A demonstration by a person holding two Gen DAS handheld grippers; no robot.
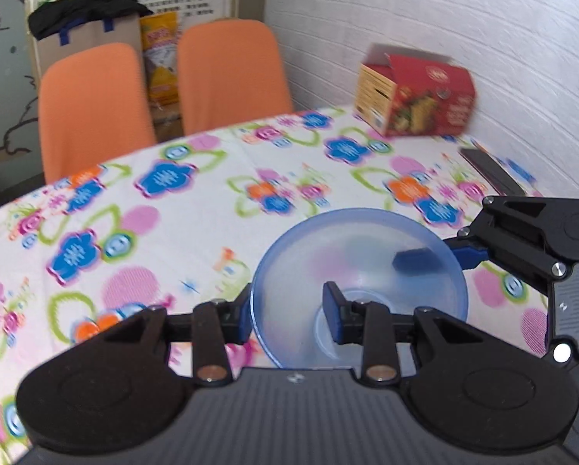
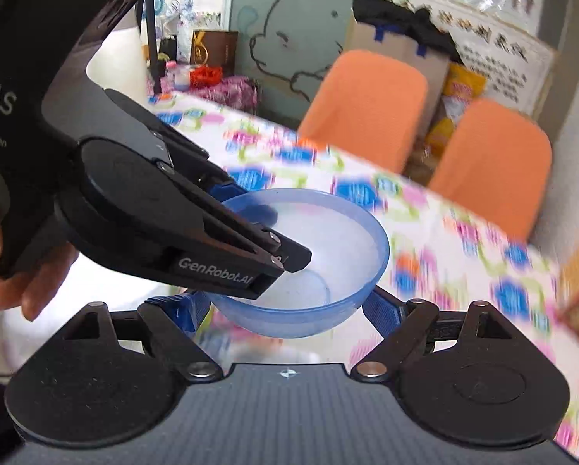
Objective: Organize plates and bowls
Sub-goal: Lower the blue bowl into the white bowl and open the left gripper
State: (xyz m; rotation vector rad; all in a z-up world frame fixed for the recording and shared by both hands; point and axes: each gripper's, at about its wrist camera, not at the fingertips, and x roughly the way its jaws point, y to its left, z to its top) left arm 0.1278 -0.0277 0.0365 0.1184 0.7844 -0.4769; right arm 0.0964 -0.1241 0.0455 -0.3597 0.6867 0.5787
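Observation:
A translucent blue bowl [image 1: 359, 255] [image 2: 343, 240] is held over the flowered tablecloth [image 1: 173, 213] by both grippers. My left gripper [image 1: 289, 314] [image 2: 258, 224] is shut on the bowl's wall, with one pad inside the bowl and the other outside its rim. From the right, my right gripper [image 1: 440, 256] [image 2: 283, 310] clamps the bowl's lower part between its blue pads; in the left wrist view one pad shows through the plastic. A person's hand [image 2: 2, 271] holds the left gripper's handle. No plates or other bowls are in view.
A red printed carton [image 1: 417, 93] stands at the table's far right by the white wall. A dark flat object [image 1: 490, 170] lies near it. Two orange chairs [image 1: 91, 108] [image 1: 231, 73] stand behind the table's far edge.

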